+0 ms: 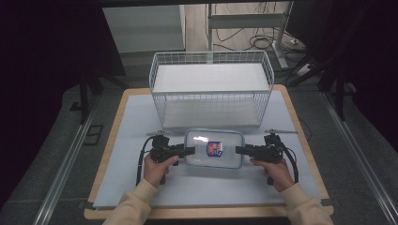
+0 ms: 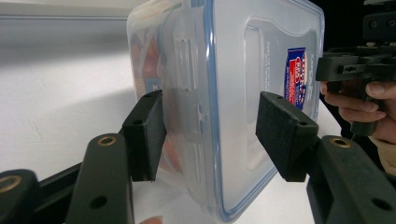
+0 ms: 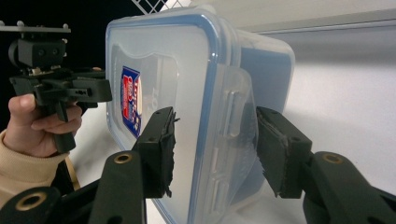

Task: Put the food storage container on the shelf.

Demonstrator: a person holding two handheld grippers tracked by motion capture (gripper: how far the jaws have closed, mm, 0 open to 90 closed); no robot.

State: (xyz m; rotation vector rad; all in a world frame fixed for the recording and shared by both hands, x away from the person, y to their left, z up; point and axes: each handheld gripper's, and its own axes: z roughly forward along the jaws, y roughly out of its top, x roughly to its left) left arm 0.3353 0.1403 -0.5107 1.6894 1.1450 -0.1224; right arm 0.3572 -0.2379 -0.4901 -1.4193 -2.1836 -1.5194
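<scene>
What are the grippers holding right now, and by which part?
Right gripper clamps the clear plastic container by its end latch flap. Left gripper straddles the opposite end; its far pad stands off the lid, so no firm hold.

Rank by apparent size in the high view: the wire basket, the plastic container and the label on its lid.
1. Wire basket, clearly largest.
2. Plastic container, though it sits nearer the camera than the basket.
3. Label, smallest.

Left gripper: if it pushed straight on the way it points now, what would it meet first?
The left gripper already straddles the end of the clear lidded container; going on, its jaws would slide further along it, apparently towards the right gripper opposite.
</scene>
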